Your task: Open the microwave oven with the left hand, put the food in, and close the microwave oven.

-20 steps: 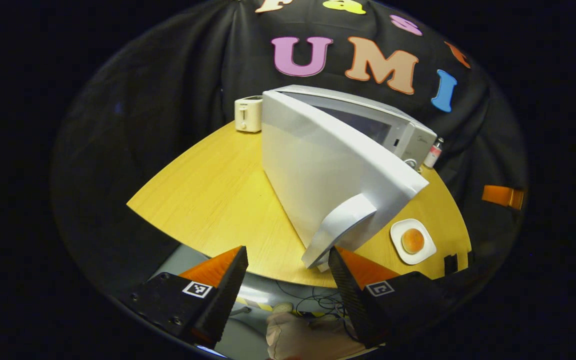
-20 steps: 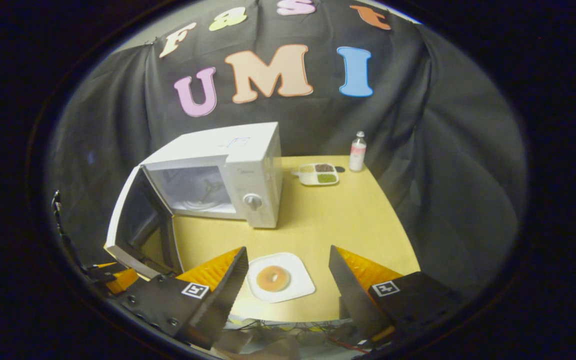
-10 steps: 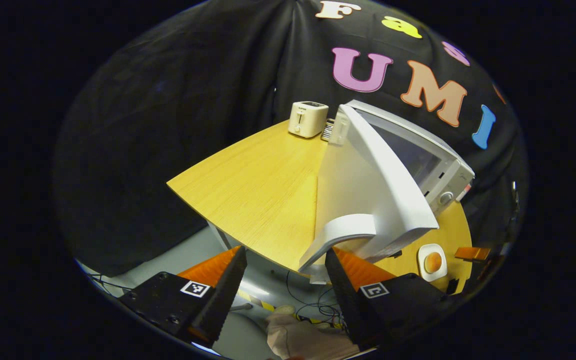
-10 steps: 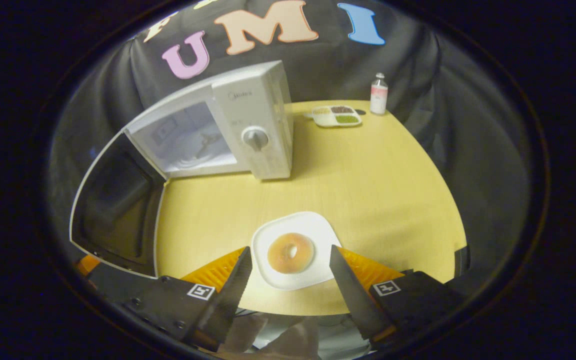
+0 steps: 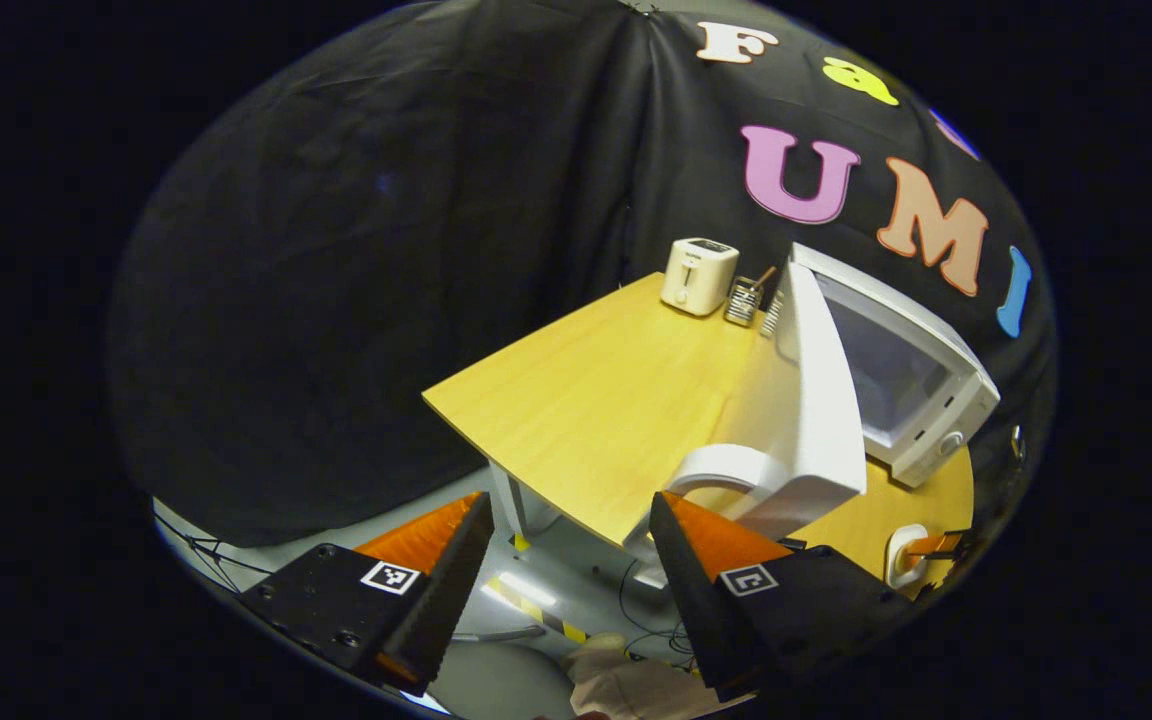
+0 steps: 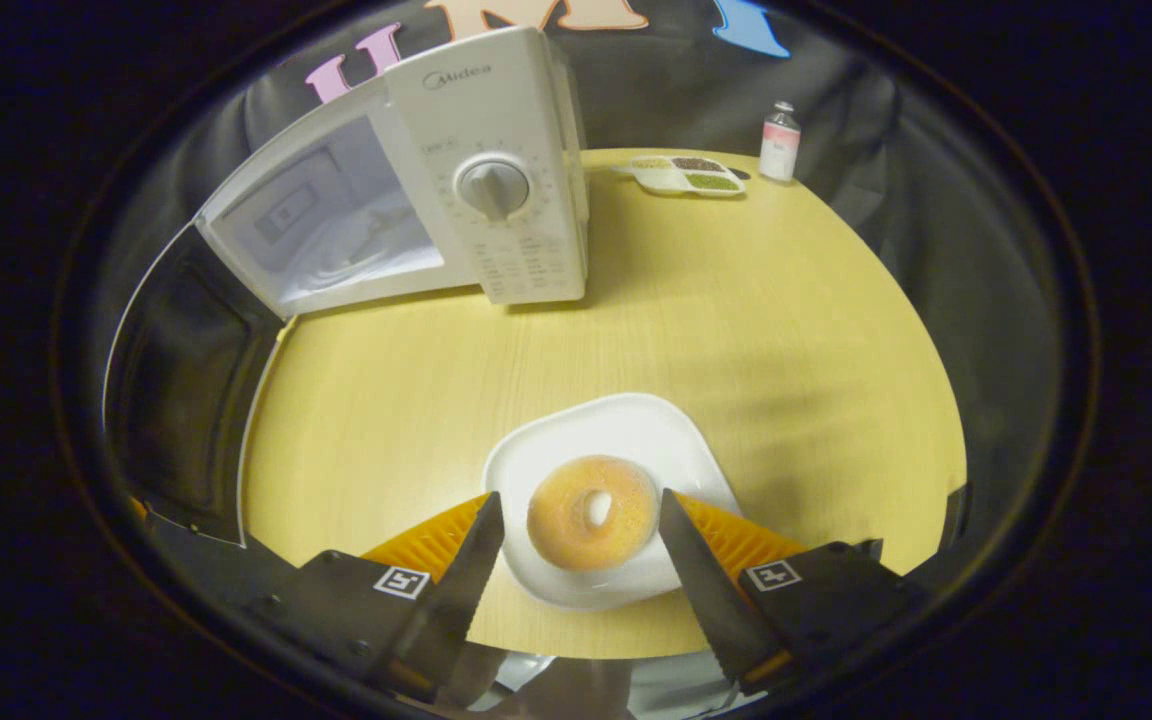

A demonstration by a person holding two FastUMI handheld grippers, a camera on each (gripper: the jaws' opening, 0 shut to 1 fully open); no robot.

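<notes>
Microwave door (image 5: 816,400) swung wide, left gripper (image 5: 568,560) released, right gripper (image 6: 581,560) spread around donut (image 6: 592,512)

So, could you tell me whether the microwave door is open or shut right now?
Open: the microwave has its door swung wide to the side, and the bare inside shows.

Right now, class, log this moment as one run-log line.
door: microwave door open | left gripper: open, beside door handle | right gripper: open, straddling donut on plate
</notes>
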